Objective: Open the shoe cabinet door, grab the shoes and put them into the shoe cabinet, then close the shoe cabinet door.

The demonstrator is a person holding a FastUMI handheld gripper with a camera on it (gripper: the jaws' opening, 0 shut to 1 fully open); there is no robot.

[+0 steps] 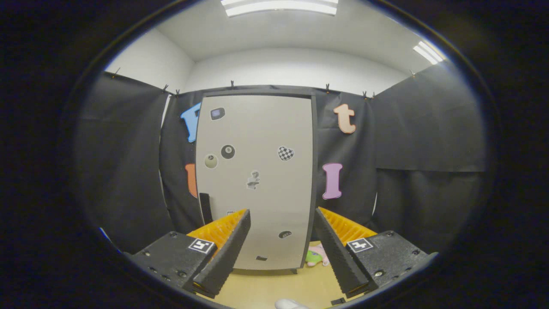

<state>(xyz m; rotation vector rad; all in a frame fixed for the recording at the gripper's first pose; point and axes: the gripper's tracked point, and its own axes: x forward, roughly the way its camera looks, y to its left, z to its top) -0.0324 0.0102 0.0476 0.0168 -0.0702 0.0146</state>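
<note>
Cabinet: the shoe cabinet (257, 180) stands upright on the pale wooden floor (266, 289) against the black cloth wall, straight ahead of the gripper and well beyond its fingers.
Door: the pale door (274, 128) lies flush and closed; a dark vertical handle (206, 208) sits low along its left edge.
Shoes: a pink and green soft thing (316, 256), probably the shoes, lies on the floor at the cabinet's lower right corner, partly hidden by the right finger.
Near object: a white rounded thing (289, 304) shows on the floor just under the fingers; I cannot tell what it is.
Tongs: the gripper (283, 253) is released, its fingers spread wide with nothing between them.
Stage: with the door closed and the pink thing outside by the corner, the scene reads as shoes not stowed; what is inside the cabinet I cannot tell.
Doing it well: if opening is in hand, I judge the fingers should straddle the handle squarely, clamp fully, and pull along the door's swing, not straight back.
Risk: a skewed grip may slip off the narrow handle.
Writing: stickers dot the door, among them a ball (227, 151) marked 8 and a chequered heart (285, 153); square coded markers (201, 246) sit on both fingers; no brand is legible.
</note>
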